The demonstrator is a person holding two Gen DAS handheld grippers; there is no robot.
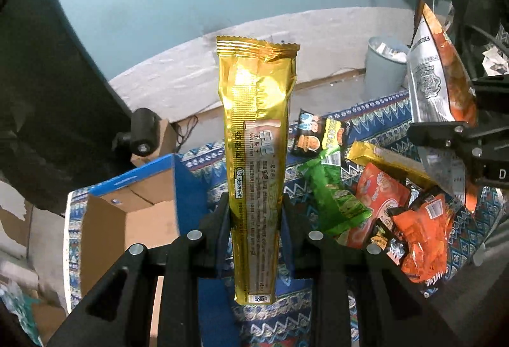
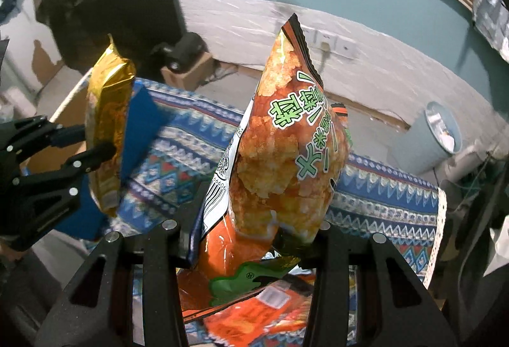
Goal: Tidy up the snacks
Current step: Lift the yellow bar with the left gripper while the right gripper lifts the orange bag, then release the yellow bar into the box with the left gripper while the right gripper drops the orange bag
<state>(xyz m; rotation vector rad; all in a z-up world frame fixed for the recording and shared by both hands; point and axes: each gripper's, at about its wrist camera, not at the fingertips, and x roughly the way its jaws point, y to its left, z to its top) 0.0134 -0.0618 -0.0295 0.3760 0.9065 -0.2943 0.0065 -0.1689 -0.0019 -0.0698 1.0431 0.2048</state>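
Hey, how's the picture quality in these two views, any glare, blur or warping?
Left wrist view: glare flares on the gold snack pack; fisheye bends the wall base; edges are dark. Right wrist view: the orange crisp bag is sharp up top, its lower end blurred; the blue box flap is smeared.

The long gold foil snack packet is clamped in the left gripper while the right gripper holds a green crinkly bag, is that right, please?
Not quite: the right gripper holds an orange crinkly snack bag with green lettering, not a green one, as the right wrist view shows. The long gold foil snack packet is indeed clamped in the left gripper.
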